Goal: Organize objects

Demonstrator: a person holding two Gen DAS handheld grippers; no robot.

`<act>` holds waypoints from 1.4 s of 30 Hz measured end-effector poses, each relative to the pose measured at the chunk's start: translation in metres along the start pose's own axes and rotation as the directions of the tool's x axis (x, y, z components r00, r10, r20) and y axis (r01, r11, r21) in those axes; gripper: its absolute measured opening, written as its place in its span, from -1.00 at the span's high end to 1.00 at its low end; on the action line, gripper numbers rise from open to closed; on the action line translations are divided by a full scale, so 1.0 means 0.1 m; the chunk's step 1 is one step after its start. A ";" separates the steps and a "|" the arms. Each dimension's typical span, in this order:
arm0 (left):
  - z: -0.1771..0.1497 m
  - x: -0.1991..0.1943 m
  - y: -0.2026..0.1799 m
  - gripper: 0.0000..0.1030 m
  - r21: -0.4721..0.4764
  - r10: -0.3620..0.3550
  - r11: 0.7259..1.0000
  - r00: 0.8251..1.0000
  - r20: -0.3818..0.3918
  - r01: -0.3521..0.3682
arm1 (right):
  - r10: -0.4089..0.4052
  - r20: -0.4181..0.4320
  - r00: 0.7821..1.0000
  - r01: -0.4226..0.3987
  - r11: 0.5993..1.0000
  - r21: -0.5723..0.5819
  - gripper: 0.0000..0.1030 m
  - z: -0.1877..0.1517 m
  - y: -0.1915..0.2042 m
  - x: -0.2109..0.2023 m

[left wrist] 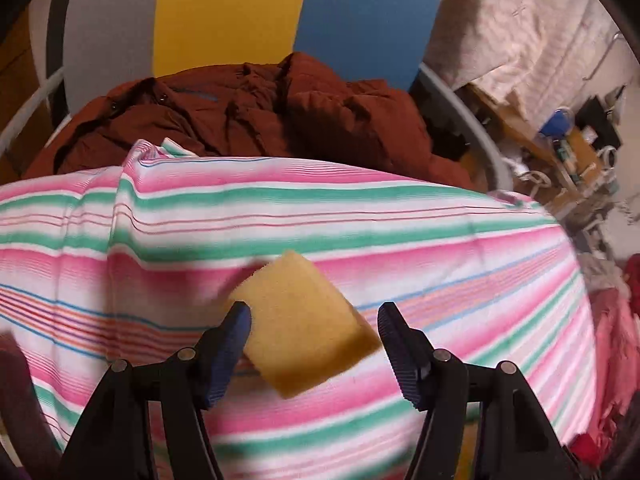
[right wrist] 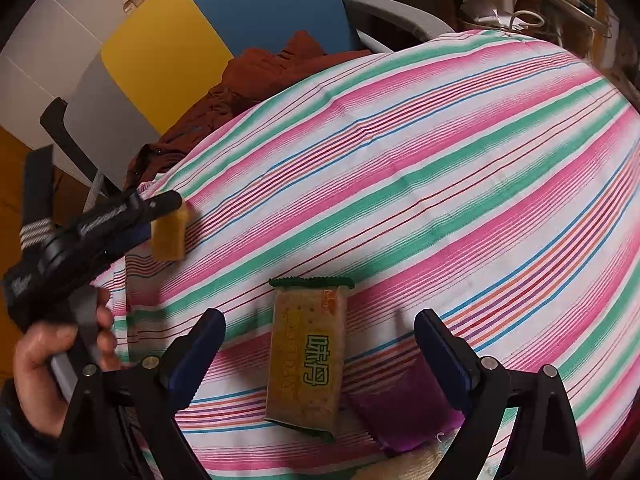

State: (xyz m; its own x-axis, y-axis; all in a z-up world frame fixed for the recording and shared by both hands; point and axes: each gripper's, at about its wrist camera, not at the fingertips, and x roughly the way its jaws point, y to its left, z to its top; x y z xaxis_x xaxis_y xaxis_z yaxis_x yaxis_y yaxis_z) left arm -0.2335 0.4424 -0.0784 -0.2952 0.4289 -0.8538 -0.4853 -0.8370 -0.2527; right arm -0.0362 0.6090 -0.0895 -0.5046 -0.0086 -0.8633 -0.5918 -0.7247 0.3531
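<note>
In the left wrist view a yellow sponge (left wrist: 298,320) sits tilted between the two blue-padded fingers of my left gripper (left wrist: 314,316), which is shut on it above the striped tablecloth (left wrist: 360,208). The right wrist view shows the same sponge (right wrist: 170,236) at the tip of the left gripper (right wrist: 166,220), held by a hand (right wrist: 48,360) at the left edge. My right gripper (right wrist: 320,320) stands open over a cracker packet (right wrist: 306,360) lying flat on the tablecloth (right wrist: 440,160). A purple packet (right wrist: 404,416) lies just right of the crackers, near the right finger.
A rust-brown jacket (left wrist: 248,112) is heaped on a chair with a grey, yellow and blue back (left wrist: 224,12) beyond the table's far edge. A cluttered wooden desk (left wrist: 568,148) stands to the right, with pink and red cloth (left wrist: 612,320) beside the table.
</note>
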 end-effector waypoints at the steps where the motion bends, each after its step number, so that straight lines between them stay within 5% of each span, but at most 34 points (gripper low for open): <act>1: -0.03 -0.04 0.01 -0.28 -0.008 -0.023 1.000 1.000 0.003 0.023 | -0.003 -0.001 1.000 0.003 1.000 0.001 -0.87 0.00 0.00 0.00; 10: -0.01 -0.17 0.17 -0.28 -0.197 -0.072 0.977 0.997 0.023 0.075 | 0.000 0.006 1.000 0.000 1.000 0.017 -0.88 0.01 -0.04 -0.04; 16: 0.09 0.11 0.03 -0.29 -0.196 -0.003 0.981 0.999 -0.033 -0.003 | 0.014 0.007 1.000 -0.014 1.000 0.007 -0.89 0.02 -0.04 -0.04; 21: 0.13 0.28 -0.05 -0.38 -0.136 0.113 0.984 0.993 -0.043 -0.118 | 0.013 -0.002 1.000 -0.013 1.000 -0.005 -0.89 0.00 -0.02 0.00; 24: 0.08 0.43 -0.03 -0.42 -0.092 0.083 0.991 0.988 -0.130 -0.095 | 0.010 -0.004 1.000 -0.010 1.000 -0.012 -0.89 0.00 -0.01 0.01; 33: -0.21 0.25 -0.05 -0.19 0.095 0.103 0.991 0.993 -0.051 -0.098 | -0.008 -0.009 1.000 0.007 0.999 -0.045 -0.89 0.00 0.03 0.06; 42: -0.67 -0.18 0.09 -0.19 0.092 0.073 0.993 0.997 -0.026 -0.070 | 0.003 -0.018 1.000 -0.003 1.000 0.015 -0.89 0.06 -0.11 0.12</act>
State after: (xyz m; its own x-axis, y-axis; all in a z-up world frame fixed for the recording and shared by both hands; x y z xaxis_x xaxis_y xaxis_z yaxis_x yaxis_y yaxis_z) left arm -0.1776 0.4042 -0.0956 -0.3080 0.3579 -0.8815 -0.5373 -0.8301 -0.1493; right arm -0.0393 0.6209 -0.1021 -0.4953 -0.0234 -0.8684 -0.5995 -0.7143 0.3611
